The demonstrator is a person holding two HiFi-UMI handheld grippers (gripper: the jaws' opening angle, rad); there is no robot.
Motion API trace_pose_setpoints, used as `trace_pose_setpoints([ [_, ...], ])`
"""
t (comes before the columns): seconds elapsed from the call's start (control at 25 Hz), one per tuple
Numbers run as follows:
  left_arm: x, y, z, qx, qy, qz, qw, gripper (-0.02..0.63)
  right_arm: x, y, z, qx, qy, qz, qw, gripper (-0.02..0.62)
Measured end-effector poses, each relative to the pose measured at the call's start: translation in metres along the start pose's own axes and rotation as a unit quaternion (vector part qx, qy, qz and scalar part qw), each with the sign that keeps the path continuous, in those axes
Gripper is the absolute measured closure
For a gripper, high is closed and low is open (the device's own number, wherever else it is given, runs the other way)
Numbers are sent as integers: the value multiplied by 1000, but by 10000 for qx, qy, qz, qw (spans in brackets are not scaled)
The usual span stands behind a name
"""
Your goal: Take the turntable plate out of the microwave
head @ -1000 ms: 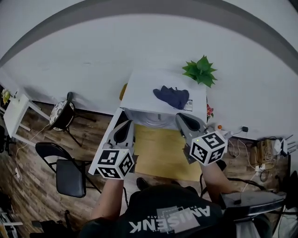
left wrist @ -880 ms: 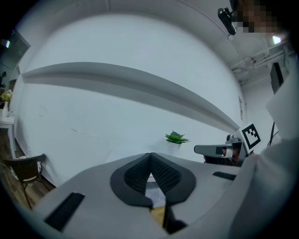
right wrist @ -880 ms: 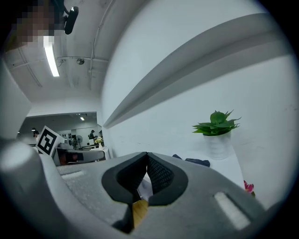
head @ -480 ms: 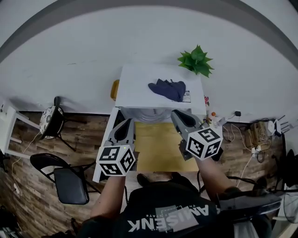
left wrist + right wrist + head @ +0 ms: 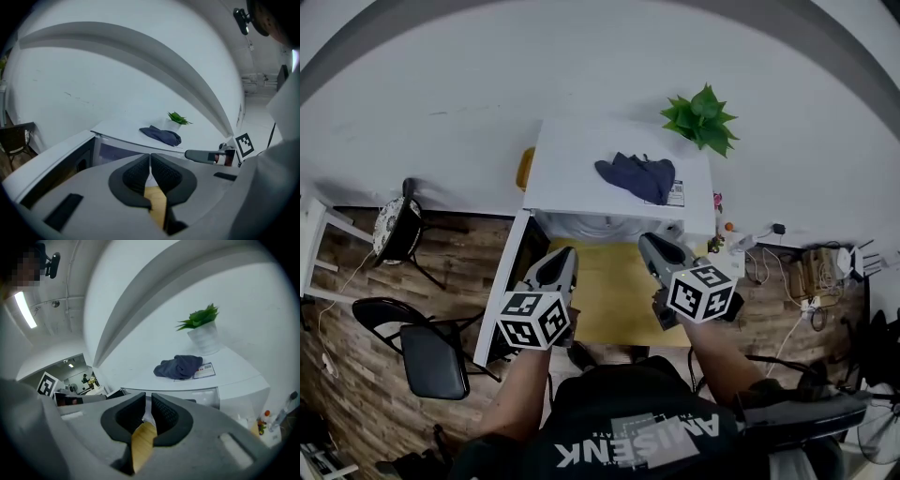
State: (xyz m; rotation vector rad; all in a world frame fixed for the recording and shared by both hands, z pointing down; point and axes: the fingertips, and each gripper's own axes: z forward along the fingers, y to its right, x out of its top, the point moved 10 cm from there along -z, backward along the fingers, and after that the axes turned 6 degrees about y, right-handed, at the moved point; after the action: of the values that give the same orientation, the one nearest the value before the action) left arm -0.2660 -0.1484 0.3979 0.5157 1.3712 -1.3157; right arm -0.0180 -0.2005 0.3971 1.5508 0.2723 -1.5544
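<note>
Twice checked the jaws, once in each gripper view. Found the left gripper (image 5: 150,159) fully closed, pads meeting along one line, nothing caught in them. Found the right gripper (image 5: 148,401) opening, with only a narrow slit between its pads and nothing in that slit. Saw the yellow table (image 5: 614,305) below both pairs of jaws.

Placed the turntable plate (image 5: 602,228) inside the microwave (image 5: 572,178), as a pale curved rim just under the front edge of the cavity; could not make out more of it. Noted the door (image 5: 501,298) swung out on the left side, a dark blue cloth (image 5: 639,178) lying on the microwave top, and a green plant (image 5: 701,120) at its back right corner.

Compared the head view with one second before. Recorded both grippers as lower, nearer the table, with their marker cubes (image 5: 534,319) drawn slightly smaller and turned a little. Kept the jaw tips at the cavity mouth in both frames. Marked cloth, plant and door as unmoved on the microwave, though shifted upward in frame along with the whole scene.
</note>
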Motion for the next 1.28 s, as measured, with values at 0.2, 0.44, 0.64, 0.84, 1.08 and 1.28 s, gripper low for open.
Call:
trace_pose_setpoints([
  [0.2,-21,-7,15,9,-225,-304,9993,603,-23,21,11,-108,-232,461,9986,568],
  [0.44,-42,-19,25,197,-410,-299,9985,603,-52,35,26,-92,-530,736,9958,532],
  [0.64,-60,-32,35,217,-545,-469,9972,538,-78,50,34,-260,-728,1129,9906,498],
  [0.84,-79,-46,50,252,-723,-860,9934,418,-100,64,41,-533,-792,1603,9824,475],
  [1.08,-101,-64,70,486,-638,-1677,9826,385,-121,83,48,-833,-881,2355,9643,406],
  [1.28,-121,-82,87,863,-594,-2355,9662,382,-137,91,56,-889,-882,2788,9521,365],
])
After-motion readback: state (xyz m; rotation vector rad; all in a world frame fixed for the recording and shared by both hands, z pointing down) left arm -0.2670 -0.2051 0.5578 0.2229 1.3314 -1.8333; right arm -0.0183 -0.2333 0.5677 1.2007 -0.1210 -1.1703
